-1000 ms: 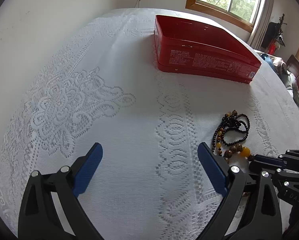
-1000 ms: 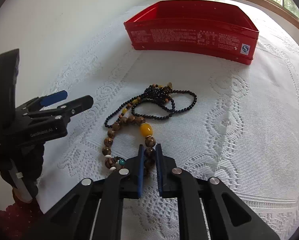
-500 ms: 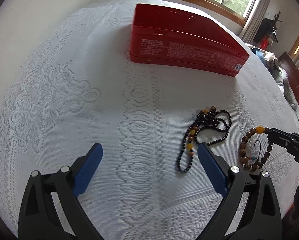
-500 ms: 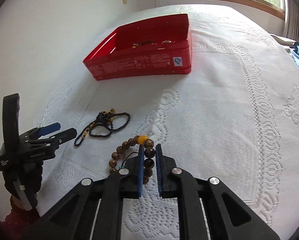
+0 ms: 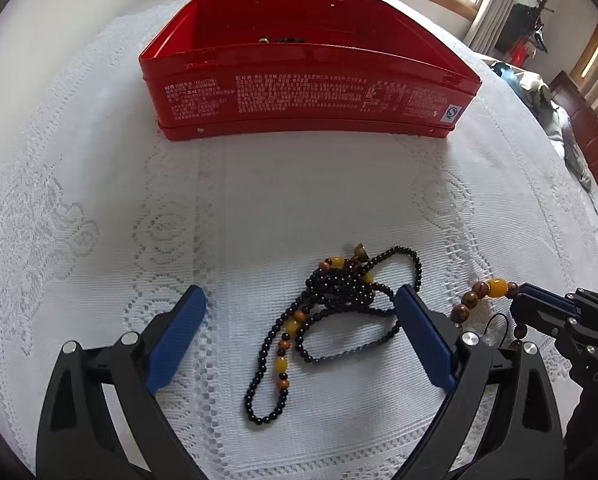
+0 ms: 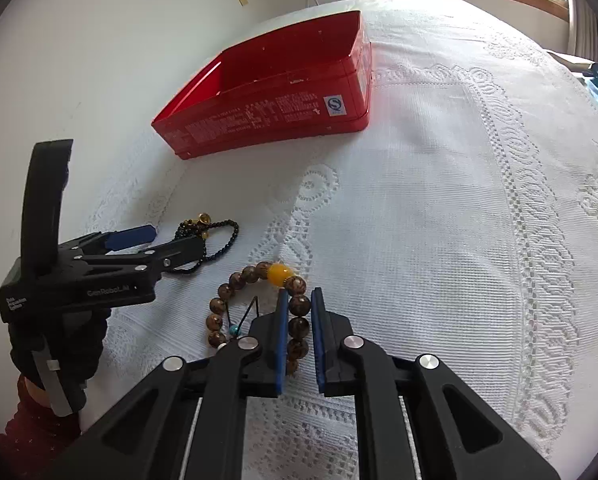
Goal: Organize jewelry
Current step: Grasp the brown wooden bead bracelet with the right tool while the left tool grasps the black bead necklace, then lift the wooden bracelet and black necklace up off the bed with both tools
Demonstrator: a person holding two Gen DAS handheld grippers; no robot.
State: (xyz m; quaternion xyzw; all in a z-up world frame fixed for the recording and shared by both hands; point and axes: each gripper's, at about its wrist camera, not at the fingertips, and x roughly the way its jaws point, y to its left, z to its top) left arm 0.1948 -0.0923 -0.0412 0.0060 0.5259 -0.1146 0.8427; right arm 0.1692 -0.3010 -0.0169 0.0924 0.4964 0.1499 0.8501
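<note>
On the lace-covered bed: jewelry sorting under way.
Right hand-held gripper (image 6: pixel 299 320): pinching wooden bead bracelet (image 6: pixel 255 280).
Left hand-held gripper (image 5: pixel 299 336): spread over black bead necklace (image 5: pixel 331 312).
Advice: carry bracelet level toward red tin (image 6: pixel 267 120) at 11 o'clock; release only inside.

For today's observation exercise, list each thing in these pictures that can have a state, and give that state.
Red box: open, no lid on, some jewelry inside.
Black necklace: lying tangled on the tablecloth, outside the box.
Brown bracelet: clamped in the right gripper.
Left gripper: jaws open wide either side of the necklace.
Right gripper: jaws shut on the bracelet.
</note>
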